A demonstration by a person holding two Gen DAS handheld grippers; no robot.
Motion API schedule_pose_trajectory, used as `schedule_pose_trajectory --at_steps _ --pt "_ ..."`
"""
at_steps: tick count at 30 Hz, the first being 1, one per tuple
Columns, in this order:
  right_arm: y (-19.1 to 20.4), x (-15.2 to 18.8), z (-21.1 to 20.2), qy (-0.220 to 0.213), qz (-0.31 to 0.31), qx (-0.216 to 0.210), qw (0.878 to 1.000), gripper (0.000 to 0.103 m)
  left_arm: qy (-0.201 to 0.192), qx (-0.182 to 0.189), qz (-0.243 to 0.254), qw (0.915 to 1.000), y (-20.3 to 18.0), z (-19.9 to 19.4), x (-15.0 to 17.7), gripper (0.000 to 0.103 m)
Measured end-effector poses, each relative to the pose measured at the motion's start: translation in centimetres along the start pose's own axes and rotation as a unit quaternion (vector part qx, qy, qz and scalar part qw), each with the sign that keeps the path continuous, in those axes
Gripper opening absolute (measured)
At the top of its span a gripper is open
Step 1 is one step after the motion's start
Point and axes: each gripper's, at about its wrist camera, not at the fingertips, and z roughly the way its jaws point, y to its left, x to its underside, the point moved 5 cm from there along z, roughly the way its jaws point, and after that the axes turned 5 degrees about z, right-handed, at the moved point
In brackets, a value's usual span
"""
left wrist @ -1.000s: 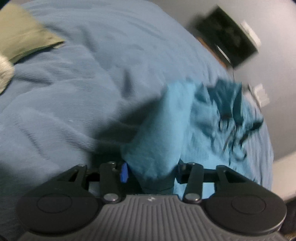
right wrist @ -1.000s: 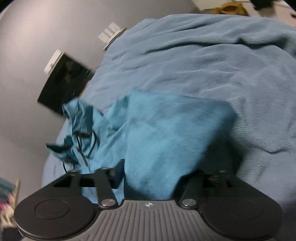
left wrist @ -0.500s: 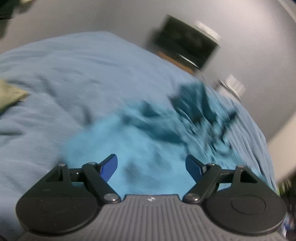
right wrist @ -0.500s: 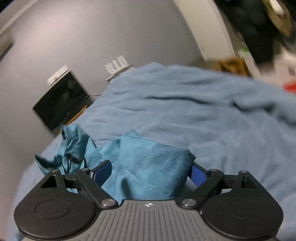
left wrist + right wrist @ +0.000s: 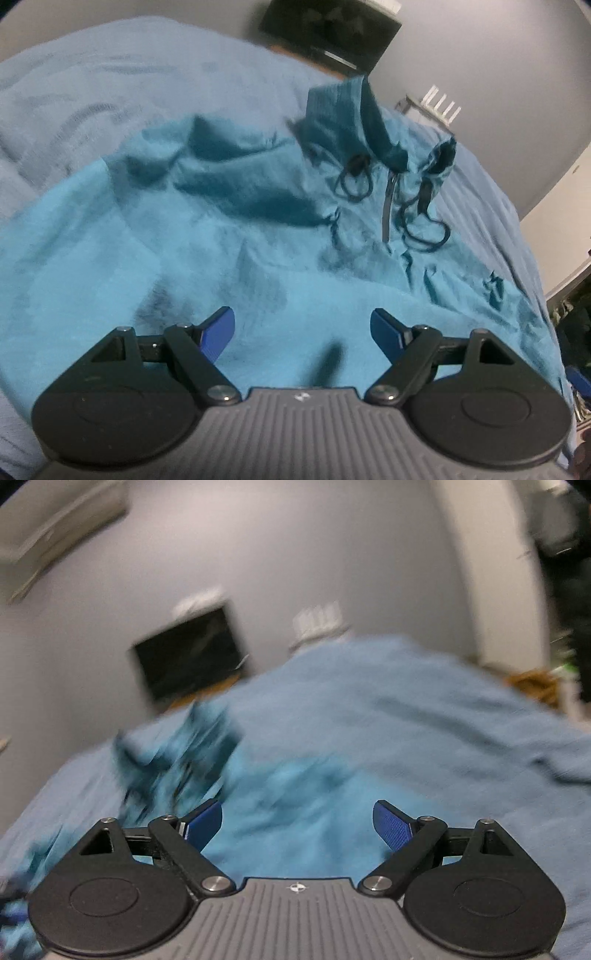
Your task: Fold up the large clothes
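In the left wrist view, the left gripper [image 5: 303,328] stands with jaws spread wide and nothing between the blue pads [image 5: 218,330]; the teal hoodie [image 5: 207,236] lies spread on the blue blanket [image 5: 110,77] beneath, its collar and drawcords [image 5: 421,225] at the far right. In the blurred right wrist view, the right gripper [image 5: 297,821] is likewise spread and empty; the hoodie [image 5: 291,808] lies below it, bunched at the far left.
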Motion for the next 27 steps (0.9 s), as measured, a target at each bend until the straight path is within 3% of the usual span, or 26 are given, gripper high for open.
schedule_pose_trajectory --at_steps 5,9,13,17,19,23,27 --pt "4.3 3.2 4.6 0.105 -0.094 -0.03 0.99 0.077 0.025 -0.017 0.032 0.999 -0.6 2.2 0.4 0.08" --pt "6.3 6.1 7.3 0.161 -0.173 -0.004 0.972 0.086 0.052 -0.046 0.091 0.9934 -1.5 3.7 1.2 0.08" --pt "6.0 8.3 9.4 0.207 -0.187 0.025 0.96 0.089 0.079 -0.071 0.138 0.9848 -2.2 4.7 2.1 0.081" --pt "5.7 8.3 9.7 0.21 -0.179 0.028 0.961 0.089 0.099 -0.067 0.149 0.9815 -2.3 4.5 2.4 0.086" --pt "5.9 7.6 8.8 0.186 -0.175 0.027 0.966 0.087 0.089 -0.055 0.13 0.9859 -2.0 3.9 2.1 0.086" --pt "7.1 4.6 7.4 0.136 -0.128 -0.015 0.982 0.09 0.043 -0.015 0.055 0.9975 -1.0 2.4 0.5 0.086" --pt "8.9 3.4 8.3 0.128 -0.115 -0.05 0.984 0.09 -0.01 -0.009 0.092 0.9956 -2.6 2.0 -1.6 0.087"
